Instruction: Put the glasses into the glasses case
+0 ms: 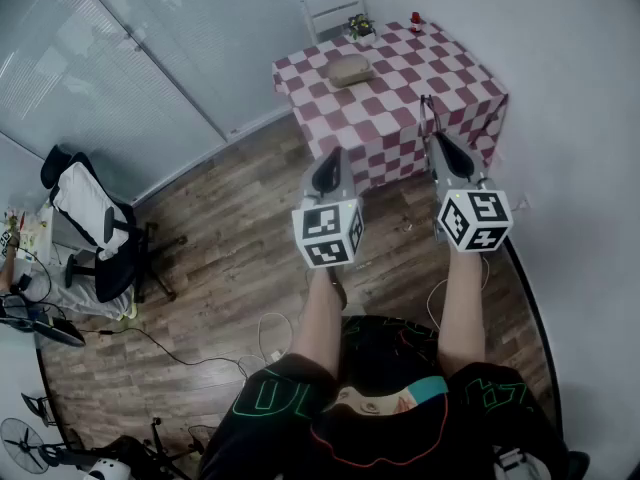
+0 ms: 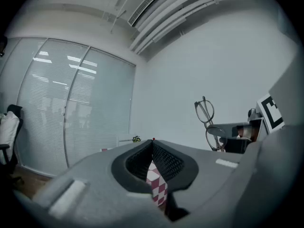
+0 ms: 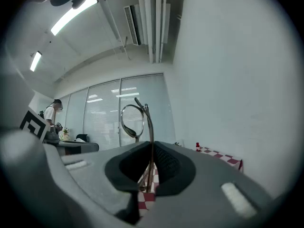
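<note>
Holding the glasses [image 3: 132,122] in the air in the right gripper [image 3: 151,148], shut tight on the thin metal arms, with one round lens standing above the jaws. Turned on edge, one lens over the other, as seen from the left gripper view. Cannot tell whether folded or not.

Hanging short of the desk [image 1: 440,83], and well apart from the glasses case [image 1: 350,69]. Lies near the middle of the checked cloth, that case, and looks closed, though too small in the head view to be sure. Past it, at the far edge, a small plant [image 1: 358,28] and a red bottle [image 1: 415,18].

Left gripper [image 2: 152,148]: pads together, pinching nothing, held just beside the right one.

Judged as the carrying step: grasped, not yet delivered. Next calls for closing in on the desk, then likely prising the case open with the left gripper while steadying it. Only then lowering the glasses in, flat and gently, before letting go.
</note>
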Available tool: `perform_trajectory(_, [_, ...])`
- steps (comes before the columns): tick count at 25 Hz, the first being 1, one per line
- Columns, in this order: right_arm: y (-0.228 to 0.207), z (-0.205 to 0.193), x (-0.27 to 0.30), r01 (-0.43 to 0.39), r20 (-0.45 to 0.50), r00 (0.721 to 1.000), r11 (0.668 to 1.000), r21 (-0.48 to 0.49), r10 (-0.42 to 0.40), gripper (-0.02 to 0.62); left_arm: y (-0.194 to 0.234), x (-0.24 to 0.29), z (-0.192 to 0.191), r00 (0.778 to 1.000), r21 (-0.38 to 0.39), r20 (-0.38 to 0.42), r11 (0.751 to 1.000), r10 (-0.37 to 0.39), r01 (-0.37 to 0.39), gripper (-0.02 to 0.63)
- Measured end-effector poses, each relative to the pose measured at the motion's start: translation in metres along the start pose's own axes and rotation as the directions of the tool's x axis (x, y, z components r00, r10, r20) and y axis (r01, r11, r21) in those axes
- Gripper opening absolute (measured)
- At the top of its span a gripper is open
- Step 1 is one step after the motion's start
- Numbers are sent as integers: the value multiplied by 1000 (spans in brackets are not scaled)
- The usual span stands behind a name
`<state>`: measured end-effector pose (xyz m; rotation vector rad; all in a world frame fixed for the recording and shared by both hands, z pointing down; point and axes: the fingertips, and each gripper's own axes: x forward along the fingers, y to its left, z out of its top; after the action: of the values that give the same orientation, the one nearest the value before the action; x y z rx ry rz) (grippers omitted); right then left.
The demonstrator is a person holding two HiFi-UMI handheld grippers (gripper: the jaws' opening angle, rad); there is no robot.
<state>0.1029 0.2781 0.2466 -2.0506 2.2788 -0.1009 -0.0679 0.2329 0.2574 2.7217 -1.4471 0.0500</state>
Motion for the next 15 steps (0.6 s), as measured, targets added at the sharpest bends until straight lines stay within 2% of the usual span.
perform_trajectory(15, [-6, 6, -2, 5, 24, 1000, 1000, -24, -5, 26, -5, 3, 3, 1000, -5, 14, 1000, -8, 8, 9])
